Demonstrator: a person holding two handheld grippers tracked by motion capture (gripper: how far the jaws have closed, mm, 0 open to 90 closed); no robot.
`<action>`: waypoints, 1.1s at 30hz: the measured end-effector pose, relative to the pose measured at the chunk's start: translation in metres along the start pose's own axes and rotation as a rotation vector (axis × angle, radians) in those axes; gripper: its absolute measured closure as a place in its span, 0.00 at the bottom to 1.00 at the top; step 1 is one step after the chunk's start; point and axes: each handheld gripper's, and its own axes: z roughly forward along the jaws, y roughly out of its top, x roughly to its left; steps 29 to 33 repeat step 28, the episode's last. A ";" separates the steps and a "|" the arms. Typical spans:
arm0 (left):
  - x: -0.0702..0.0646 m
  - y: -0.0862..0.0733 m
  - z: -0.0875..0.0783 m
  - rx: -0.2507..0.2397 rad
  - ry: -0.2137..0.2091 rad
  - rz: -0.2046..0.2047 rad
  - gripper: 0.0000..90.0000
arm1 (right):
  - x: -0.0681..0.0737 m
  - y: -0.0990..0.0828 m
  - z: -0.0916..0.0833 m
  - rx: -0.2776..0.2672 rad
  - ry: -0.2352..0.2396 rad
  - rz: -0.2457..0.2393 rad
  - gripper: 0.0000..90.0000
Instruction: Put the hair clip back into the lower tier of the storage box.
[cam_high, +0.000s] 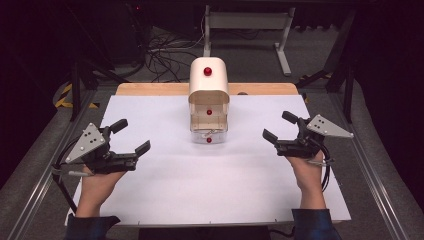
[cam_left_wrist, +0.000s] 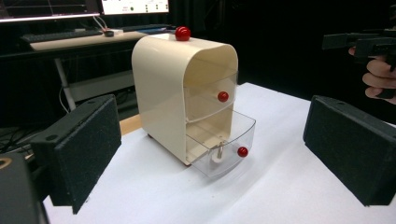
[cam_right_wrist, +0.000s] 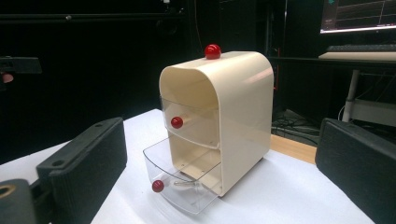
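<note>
From above, the high view shows a cream plastic two-drawer cabinet with red ball knobs (cam_high: 208, 97) standing at the far middle of a white table sheet (cam_high: 215, 185), well apart from both grippers. Its lower clear drawer (cam_high: 209, 136) is pulled partly out; the upper drawer is pushed in. Nothing lies between the grippers and the cabinet, and bare sheet spreads on every side. The left gripper (cam_high: 134, 136) is held at the near left with jaws spread wide and holding nothing; the right gripper (cam_high: 280, 126) is at the near right, likewise wide and bare. A light wooden board edge (cam_high: 150, 89) borders the sheet's far side.

Left gripper view: both black padded jaws stand far apart, framing the cabinet (cam_left_wrist: 184, 98). The lower clear drawer (cam_left_wrist: 224, 147) holds a small pale object with a metal part (cam_left_wrist: 218, 153). The right gripper shows at the upper right.

Right gripper view: wide-set jaws flank the cabinet (cam_right_wrist: 224, 116); the open drawer (cam_right_wrist: 180, 184) faces left.
</note>
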 end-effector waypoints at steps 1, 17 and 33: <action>0.000 0.000 0.000 -0.001 0.002 -0.001 0.05 | -0.001 0.000 -0.001 -0.001 0.001 -0.001 0.03; 0.004 -0.003 -0.005 -0.003 0.010 -0.005 0.05 | -0.007 0.002 -0.011 -0.009 -0.002 0.001 0.03; 0.005 -0.004 -0.006 -0.005 0.010 -0.006 0.05 | -0.007 0.001 -0.009 -0.008 0.004 -0.012 0.02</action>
